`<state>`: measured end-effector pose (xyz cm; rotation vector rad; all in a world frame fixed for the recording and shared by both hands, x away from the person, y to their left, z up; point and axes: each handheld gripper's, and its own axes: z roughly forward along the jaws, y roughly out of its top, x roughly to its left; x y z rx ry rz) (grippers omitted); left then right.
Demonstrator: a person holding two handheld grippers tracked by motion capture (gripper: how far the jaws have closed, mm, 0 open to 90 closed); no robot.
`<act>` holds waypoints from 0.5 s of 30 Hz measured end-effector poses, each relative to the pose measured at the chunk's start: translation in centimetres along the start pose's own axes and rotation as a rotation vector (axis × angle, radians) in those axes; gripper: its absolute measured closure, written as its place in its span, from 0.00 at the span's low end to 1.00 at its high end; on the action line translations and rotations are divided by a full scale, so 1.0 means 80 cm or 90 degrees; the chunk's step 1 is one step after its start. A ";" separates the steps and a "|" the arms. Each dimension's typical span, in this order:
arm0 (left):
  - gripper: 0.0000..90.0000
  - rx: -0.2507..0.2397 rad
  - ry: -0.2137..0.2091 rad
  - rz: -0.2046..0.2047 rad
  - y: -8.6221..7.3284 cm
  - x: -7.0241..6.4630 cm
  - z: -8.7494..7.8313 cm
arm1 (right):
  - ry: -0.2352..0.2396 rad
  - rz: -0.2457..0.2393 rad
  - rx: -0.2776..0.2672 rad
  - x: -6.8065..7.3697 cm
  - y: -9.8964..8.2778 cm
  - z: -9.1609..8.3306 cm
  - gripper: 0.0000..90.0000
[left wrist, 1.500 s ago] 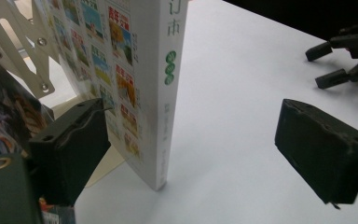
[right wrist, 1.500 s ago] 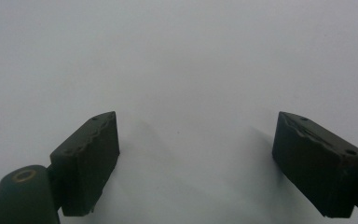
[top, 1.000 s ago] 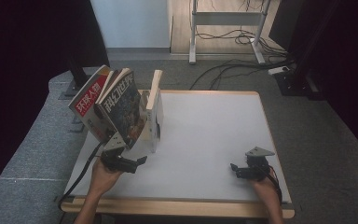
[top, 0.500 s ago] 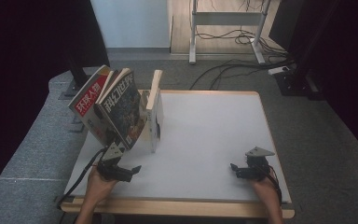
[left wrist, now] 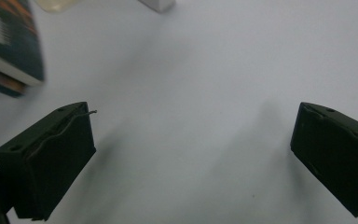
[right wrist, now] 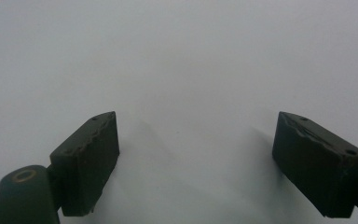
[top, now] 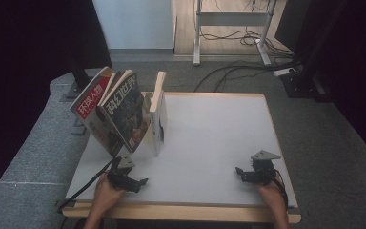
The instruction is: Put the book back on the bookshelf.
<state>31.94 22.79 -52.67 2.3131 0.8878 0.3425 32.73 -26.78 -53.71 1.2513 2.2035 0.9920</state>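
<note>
At the far left of the counter (top: 209,133), two magazines lean to the right against an upright bookend: the red magazine (top: 89,102) outermost, the dark magazine (top: 124,112) resting against it and propped on the bookend (top: 158,112). Both tilt steeply, and their lower corners stand on the counter near its left edge.

Just in front of them, near the front edge, the left gripper (top: 140,183) is low over the counter with its jaws spread wide and nothing between them; in the left gripper view (left wrist: 191,154) there is bare white surface between the jaws, and the corner of the dark magazine (left wrist: 14,51) sits off to the upper left, apart from the jaws.

Well to the right, the right gripper (top: 240,172) lies near the front right corner, also wide open and holding nothing (right wrist: 196,158).

The risk, as I judge it, lies in the lean. The magazines seem barely balanced; a nudge at their lower corners from the left gripper could slide them flat or over the counter's left edge. Pushing hard on them might also tip the bookend.
</note>
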 end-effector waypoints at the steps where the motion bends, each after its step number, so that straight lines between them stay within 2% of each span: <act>1: 0.00 -0.012 -0.010 -0.013 -0.001 0.001 0.002 | 0.000 0.000 0.000 0.000 0.000 0.000 0.16; 3: 0.00 -0.019 -0.013 -0.020 -0.003 0.003 0.002 | -0.001 0.000 0.000 0.000 0.000 0.000 0.16; 15: 0.00 -0.017 -0.008 -0.016 -0.003 0.001 0.003 | 0.000 0.001 0.000 0.000 0.000 0.000 0.16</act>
